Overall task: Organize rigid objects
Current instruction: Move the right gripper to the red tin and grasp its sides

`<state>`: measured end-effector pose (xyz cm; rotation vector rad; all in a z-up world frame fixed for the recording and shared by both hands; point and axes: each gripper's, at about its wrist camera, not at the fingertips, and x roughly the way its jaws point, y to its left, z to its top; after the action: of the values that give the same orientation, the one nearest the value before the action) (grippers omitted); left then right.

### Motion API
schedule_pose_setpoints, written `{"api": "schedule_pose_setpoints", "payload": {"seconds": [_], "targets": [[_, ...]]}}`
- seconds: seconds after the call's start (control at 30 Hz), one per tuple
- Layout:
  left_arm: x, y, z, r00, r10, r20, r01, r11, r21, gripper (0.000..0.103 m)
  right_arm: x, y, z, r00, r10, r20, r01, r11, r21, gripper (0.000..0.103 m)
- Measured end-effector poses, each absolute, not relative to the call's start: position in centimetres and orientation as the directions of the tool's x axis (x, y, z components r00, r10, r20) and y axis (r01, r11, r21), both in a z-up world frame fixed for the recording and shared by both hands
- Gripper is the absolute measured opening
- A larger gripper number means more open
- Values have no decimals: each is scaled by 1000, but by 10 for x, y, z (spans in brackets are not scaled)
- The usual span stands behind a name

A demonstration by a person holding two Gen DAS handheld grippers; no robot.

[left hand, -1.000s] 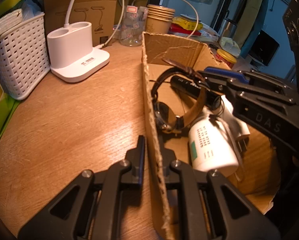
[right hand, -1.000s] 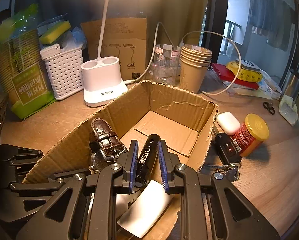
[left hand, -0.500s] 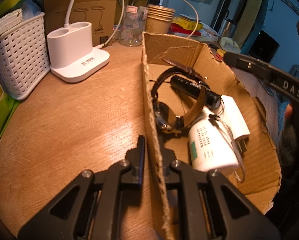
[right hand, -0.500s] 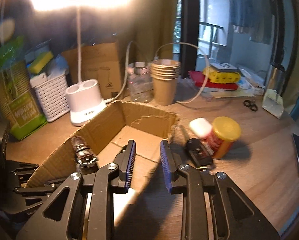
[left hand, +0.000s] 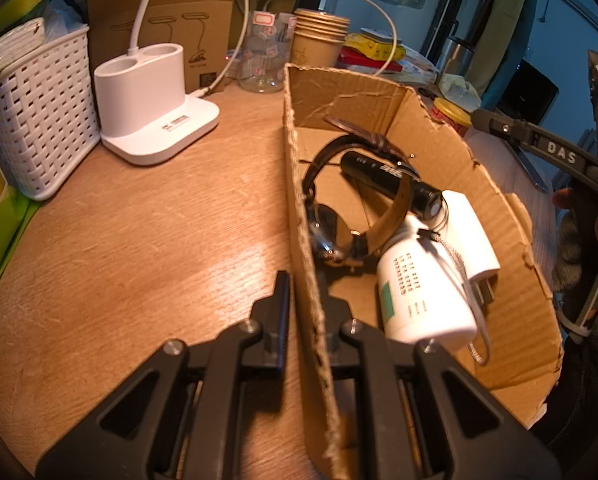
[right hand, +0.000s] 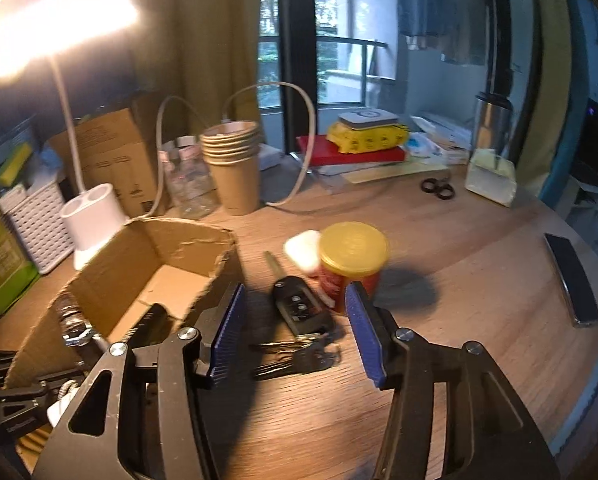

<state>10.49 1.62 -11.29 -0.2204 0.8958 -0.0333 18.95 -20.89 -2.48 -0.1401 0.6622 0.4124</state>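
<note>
Your wooden tabletop [left hand: 147, 240] is crowded along its far edge with a white lamp base [left hand: 151, 108], a woven white basket [left hand: 35, 116] and a stack of paper cups [right hand: 233, 168], all under a bright lamp glare. Your left gripper [left hand: 303, 312] is clenched on the near wall of the cardboard box [left hand: 511, 248], one finger outside and one inside. Inside that box lie a black flashlight [left hand: 391, 180], a wristwatch [left hand: 331, 232] with its strap arched over the flashlight, a white bottle [left hand: 419, 292] and a white charger [left hand: 471, 236] touching the bottle. Your right gripper [right hand: 295, 332] sits just outside the box's right wall; its blue-padded jaws have just been opening and stand apart, with nothing pressed between them. Framed in the gap between those pads, down on the tabletop, are a black car key [right hand: 299, 308] with its key bunch. Just beyond it stands a red jar with a yellow lid [right hand: 351, 264], blurred, and a small white case [right hand: 303, 248] touches the jar's left side
</note>
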Motion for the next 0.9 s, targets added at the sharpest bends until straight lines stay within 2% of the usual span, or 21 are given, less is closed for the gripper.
{"api": "schedule_pose_setpoints", "payload": {"seconds": [0.2,0.9], "targets": [[105,16,-113,626,-121,-770,-63,977,-204,12,206,-215,-33,719,286,-633,-378,926,-11,64],[105,16,-113,626,-120,-770,-63,977,-204,12,252,-217,-52,708,241,-664,-331,944,-10,68]]}}
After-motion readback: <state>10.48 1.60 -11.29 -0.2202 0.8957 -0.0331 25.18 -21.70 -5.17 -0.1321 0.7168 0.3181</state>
